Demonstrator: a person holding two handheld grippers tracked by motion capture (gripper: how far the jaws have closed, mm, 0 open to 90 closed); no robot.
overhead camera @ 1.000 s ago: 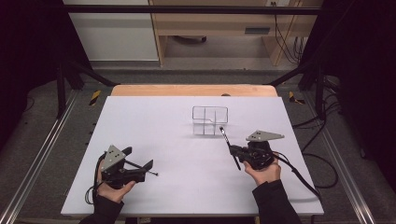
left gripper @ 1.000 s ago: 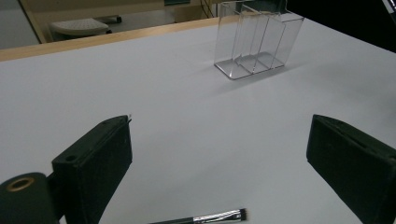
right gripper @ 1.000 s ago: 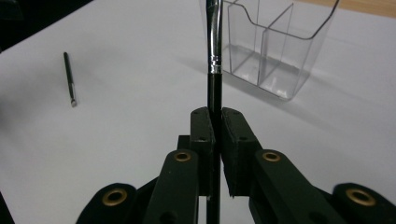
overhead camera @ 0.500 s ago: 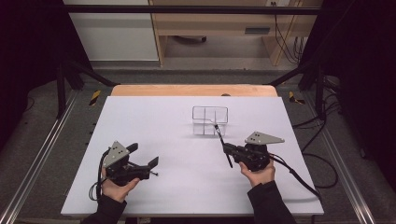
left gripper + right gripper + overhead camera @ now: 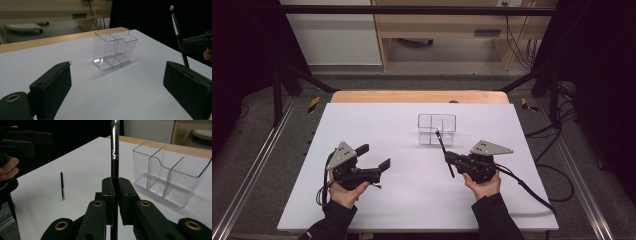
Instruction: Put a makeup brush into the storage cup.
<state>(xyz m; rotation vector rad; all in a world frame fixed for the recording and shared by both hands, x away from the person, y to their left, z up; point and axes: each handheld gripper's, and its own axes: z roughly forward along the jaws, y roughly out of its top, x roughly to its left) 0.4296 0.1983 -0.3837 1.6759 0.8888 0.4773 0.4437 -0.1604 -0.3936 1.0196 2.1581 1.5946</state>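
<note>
Black jaws of the right gripper [image 5: 114, 188] are clamped on a slim makeup brush [image 5: 114, 147], held upright just short of the clear acrylic organizer [image 5: 172, 172], whose compartments are empty. The left gripper [image 5: 374, 159] is wide open, holding nothing, beside a second small brush [image 5: 62, 186] lying on the white table [image 5: 387, 125]. Judging by this, neither brush is stowed yet.

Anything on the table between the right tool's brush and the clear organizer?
No: in the high view, bare white table separates the brush, clamped in the right tool, from the clear organizer.
</note>
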